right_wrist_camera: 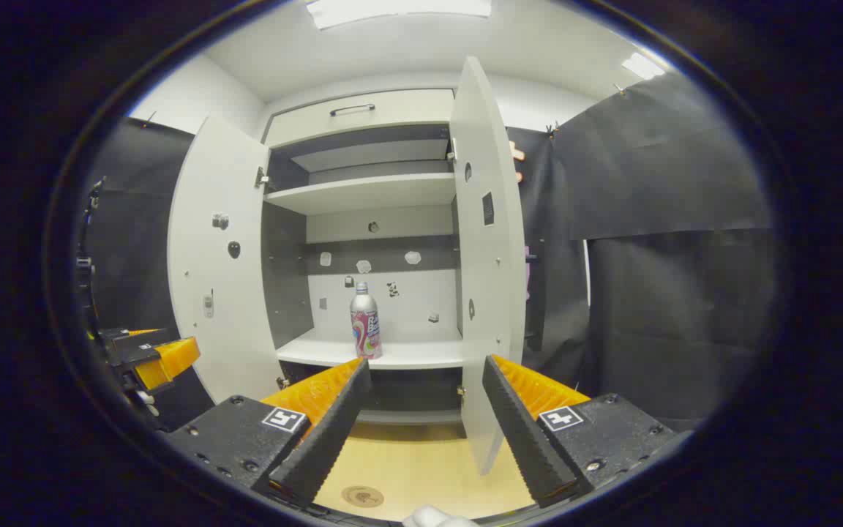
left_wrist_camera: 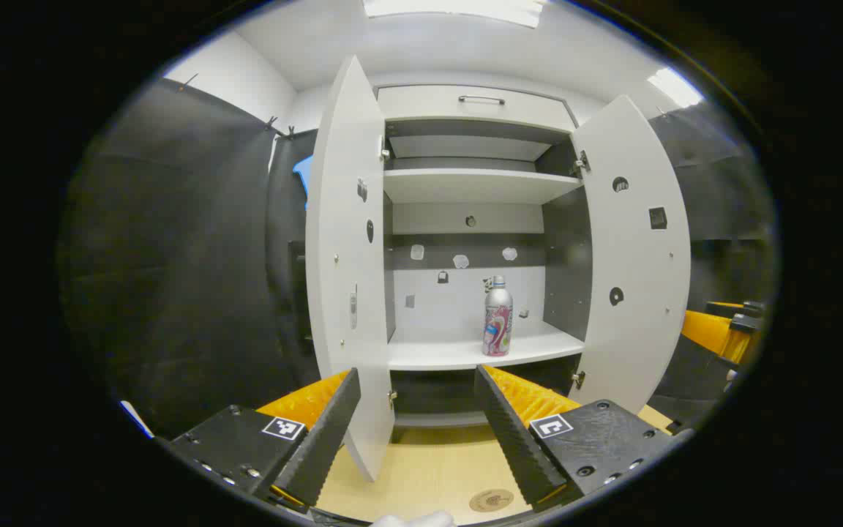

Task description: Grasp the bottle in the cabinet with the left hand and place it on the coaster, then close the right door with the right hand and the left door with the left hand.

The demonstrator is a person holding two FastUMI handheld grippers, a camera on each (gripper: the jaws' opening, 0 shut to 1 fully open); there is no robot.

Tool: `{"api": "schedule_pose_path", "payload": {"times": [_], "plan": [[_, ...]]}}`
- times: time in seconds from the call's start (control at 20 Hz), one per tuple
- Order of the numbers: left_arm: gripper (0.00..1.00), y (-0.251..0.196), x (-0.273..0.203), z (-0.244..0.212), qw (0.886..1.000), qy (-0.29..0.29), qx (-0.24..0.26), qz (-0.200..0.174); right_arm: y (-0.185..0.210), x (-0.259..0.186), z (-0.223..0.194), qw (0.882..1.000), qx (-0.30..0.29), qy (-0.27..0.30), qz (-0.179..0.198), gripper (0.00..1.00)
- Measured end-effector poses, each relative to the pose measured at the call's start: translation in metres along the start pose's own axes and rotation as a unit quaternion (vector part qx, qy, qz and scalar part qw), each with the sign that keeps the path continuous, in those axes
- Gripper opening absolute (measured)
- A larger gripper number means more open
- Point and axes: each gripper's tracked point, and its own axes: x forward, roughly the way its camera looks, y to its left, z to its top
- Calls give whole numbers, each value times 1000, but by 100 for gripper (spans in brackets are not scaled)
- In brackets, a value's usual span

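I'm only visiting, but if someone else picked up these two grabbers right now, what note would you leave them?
Left gripper: open, holding nothing, short of the cabinet.
Right gripper: open, holding nothing.
Bottle: upright on the cabinet's lower shelf.
Coaster: bare on the wooden table.
Left door and right door: both open.
Done: nothing.
Left: bottle to coaster, then close right door, then left.

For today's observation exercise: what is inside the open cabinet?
One bottle stands upright on the lower shelf. The upper shelf looks bare, though its top surface is hidden from below.
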Motion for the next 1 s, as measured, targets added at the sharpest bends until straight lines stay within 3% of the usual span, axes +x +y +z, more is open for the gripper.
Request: {"api": "schedule_pose_path", "payload": {"times": [0.25, 0.3, 0.5, 0.6, 0.75, 0.85, 0.95, 1.0], "plan": [[96, -3, -5, 5, 1000, -8, 1, 2, -4, -4, 1, 1000, 1, 6, 4, 100], [100, -4, -5, 6, 1000, -7, -1, 2, -3, -5, 2, 1000, 1, 5, 5, 100], [96, -6, -4, 10, 1000, -10, 3, 2, -2, -4, 4, 1000, -3, 4, 5, 100], [100, -8, -3, 13, 1000, -14, 6, -1, -2, -4, 4, 1000, -2, 4, 4, 100], [96, -9, 0, 13, 1000, -13, 6, -4, -3, -4, 4, 1000, 0, 2, 1, 100], [100, -9, 1, 14, 1000, -13, 7, -4, -5, -3, 6, 1000, 1, -1, 0, 100], [92, -7, 2, 14, 1000, -13, 6, -4, -3, -1, 7, 1000, 1, -2, 0, 100], [96, -6, 3, 14, 1000, -12, 5, -5, -3, 0, 9, 1000, 0, -2, 1, 100]]}}
